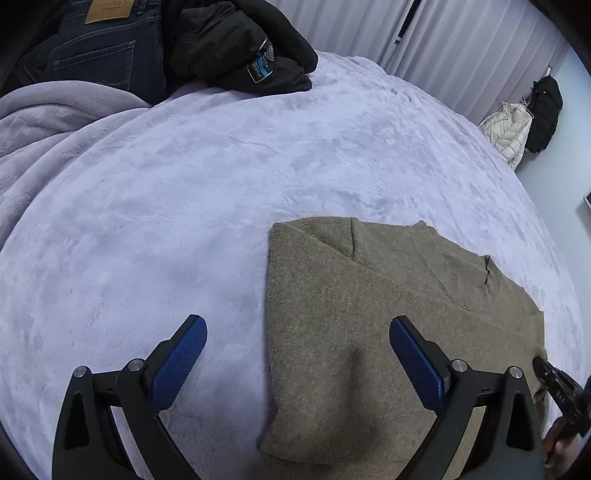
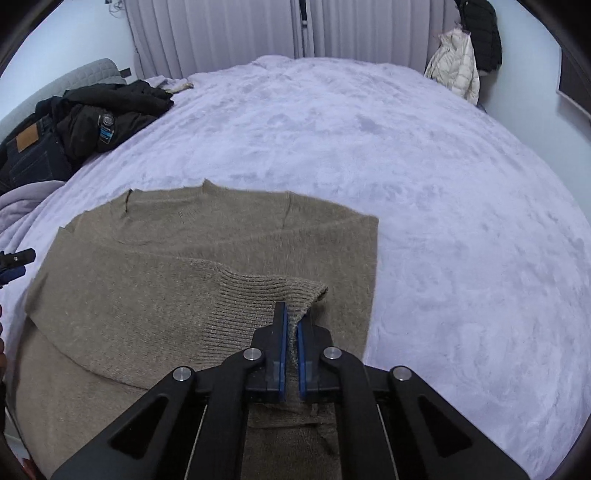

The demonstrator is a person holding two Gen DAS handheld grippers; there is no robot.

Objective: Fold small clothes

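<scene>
A tan knitted sweater [image 1: 362,314] [image 2: 177,266] lies flat on the lilac bed cover, with its sides folded in. My left gripper [image 1: 297,332] hovers open above the sweater's left edge, one blue pad over the cover and one over the knit. My right gripper [image 2: 291,317] is shut on the ribbed cuff [image 2: 295,295] of a sleeve that lies across the sweater's body. The right gripper's tip [image 1: 554,380] shows at the right edge of the left wrist view. The left gripper's tip [image 2: 14,260] shows at the left edge of the right wrist view.
Dark jeans [image 1: 107,48] and a black jacket [image 1: 240,48] are piled at the far left of the bed [image 2: 406,147]. A grey blanket [image 1: 44,122] is bunched on the left. Curtains [image 2: 221,29] hang behind the bed. A white puffer coat [image 2: 456,62] and a black coat hang at the far right.
</scene>
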